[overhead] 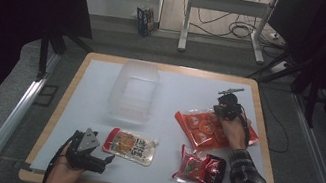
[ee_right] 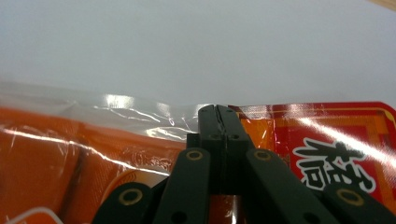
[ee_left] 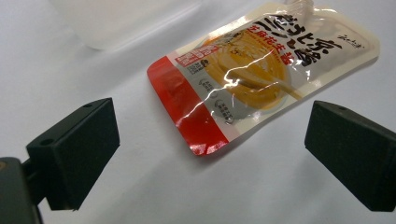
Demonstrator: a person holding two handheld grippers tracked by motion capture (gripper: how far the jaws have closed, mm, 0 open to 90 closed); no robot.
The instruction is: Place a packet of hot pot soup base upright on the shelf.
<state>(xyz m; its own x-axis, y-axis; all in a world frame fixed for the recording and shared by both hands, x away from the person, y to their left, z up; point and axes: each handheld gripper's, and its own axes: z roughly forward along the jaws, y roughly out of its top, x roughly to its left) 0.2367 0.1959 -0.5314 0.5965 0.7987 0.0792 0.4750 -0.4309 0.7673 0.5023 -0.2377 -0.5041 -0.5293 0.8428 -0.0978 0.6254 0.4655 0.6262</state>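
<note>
- The right hand-held gripper (overhead: 226,106) is seen over the far edge of the orange pack (overhead: 205,129), at the right of the worktop (overhead: 182,87).
- In the right gripper view, its jaws are pressed fully together at the pack's (ee_right: 93,154) clear sealed edge; whether any film is pinched between them cannot be told.
- The orange pack is laid flat on the worktop, with red printing at one end and round orange pieces showing through the film.
- The left hand-held gripper (overhead: 105,161) is held low at the near left of the worktop, pointed towards the pouch (overhead: 131,147).
- In the left gripper view, its jaws are spread wide, with nothing between them; the pouch (ee_left: 261,70) is lying just beyond the tips, apart from both.
- The pouch is laid flat, red at its near end, with a picture of noodles on its face.
- A clear tub (overhead: 135,89) is standing beyond the pouch, near the worktop's middle.
- A red and black packet (overhead: 200,171) is lying near the front edge, just before the orange pack.
</note>
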